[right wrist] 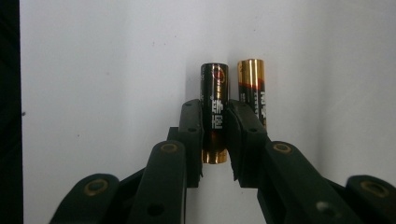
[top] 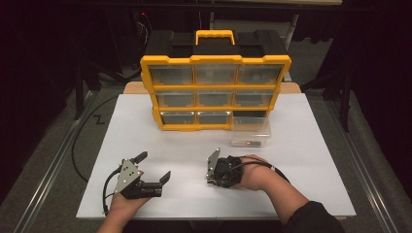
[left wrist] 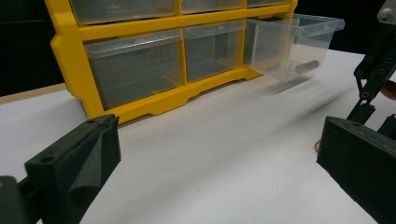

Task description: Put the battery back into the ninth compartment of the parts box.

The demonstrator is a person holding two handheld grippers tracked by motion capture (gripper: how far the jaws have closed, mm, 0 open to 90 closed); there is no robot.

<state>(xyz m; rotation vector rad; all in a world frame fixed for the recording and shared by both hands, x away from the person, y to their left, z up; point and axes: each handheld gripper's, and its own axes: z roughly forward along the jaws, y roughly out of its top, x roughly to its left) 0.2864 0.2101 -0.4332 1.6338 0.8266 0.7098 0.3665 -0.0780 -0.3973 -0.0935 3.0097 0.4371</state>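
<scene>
Here our right gripper pinches a battery at mid-length on the near table, a second battery just beside it. It looks light, stiff and slippery. Our left gripper stands spread.

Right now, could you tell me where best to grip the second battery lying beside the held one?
Grip the second battery across its round middle, coming from above with the fingers astride its length. It lies flat close beside the held battery, so one finger has little room between them.
</scene>
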